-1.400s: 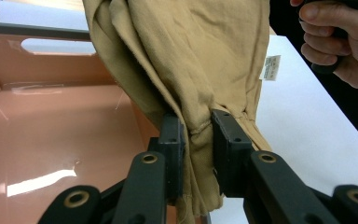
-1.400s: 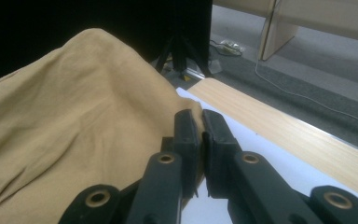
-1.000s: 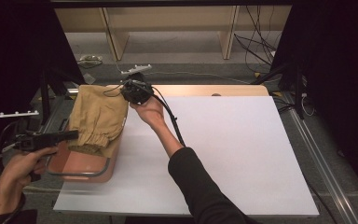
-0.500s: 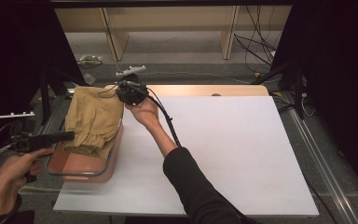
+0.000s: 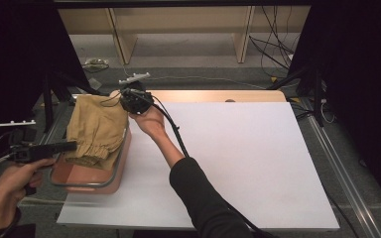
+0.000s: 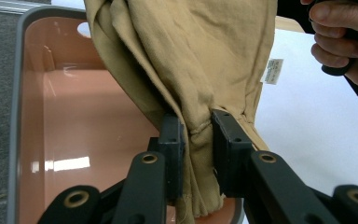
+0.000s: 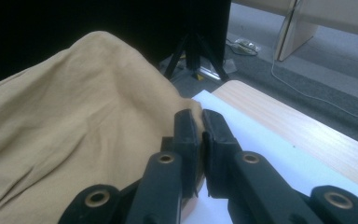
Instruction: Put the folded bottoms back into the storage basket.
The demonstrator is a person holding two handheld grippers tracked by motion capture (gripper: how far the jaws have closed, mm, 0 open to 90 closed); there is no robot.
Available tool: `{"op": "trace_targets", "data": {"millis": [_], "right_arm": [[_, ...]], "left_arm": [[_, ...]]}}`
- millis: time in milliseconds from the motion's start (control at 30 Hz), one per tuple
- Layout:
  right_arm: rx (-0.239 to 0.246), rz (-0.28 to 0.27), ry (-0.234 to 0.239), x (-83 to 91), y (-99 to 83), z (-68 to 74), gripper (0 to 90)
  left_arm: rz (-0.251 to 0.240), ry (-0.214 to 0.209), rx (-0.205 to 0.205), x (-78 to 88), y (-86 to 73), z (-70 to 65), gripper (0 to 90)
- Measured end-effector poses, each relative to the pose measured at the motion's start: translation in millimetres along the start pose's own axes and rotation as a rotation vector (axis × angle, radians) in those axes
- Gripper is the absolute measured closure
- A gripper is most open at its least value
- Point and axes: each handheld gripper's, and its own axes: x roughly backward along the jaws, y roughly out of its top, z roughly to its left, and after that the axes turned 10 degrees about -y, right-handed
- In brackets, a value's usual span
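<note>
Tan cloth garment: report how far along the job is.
Done: both grippers have hold of the tan cloth garment. In hand: left gripper and right gripper hold it over the pink plastic tub. Left: whether it goes in or comes out, I cannot tell.

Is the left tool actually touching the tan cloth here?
Touching. In the left gripper view the left tool has both jaws closed on a bunched fold of the tan cloth, which hangs above the pink bin.
</note>
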Motion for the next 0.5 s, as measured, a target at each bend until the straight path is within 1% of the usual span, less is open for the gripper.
{"op": "trace_targets", "data": {"millis": [200,233,500], "right_arm": [[0.0,-0.001,0.001,-2.2,-0.4,2.4,85.5],[-0.001,0.0,0.001,-2.7,-0.4,2.6,85.5],[0.001,0.005,0.005,-6.3,-1.7,5.2,85.5]], "left_arm": [[-0.002,0.004,0.007,1.3,-0.5,1.7,74.6],[0.004,0.005,0.004,1.4,-0.6,2.0,74.6],[0.008,0.011,0.017,-0.7,-1.7,4.2,74.5]]}}
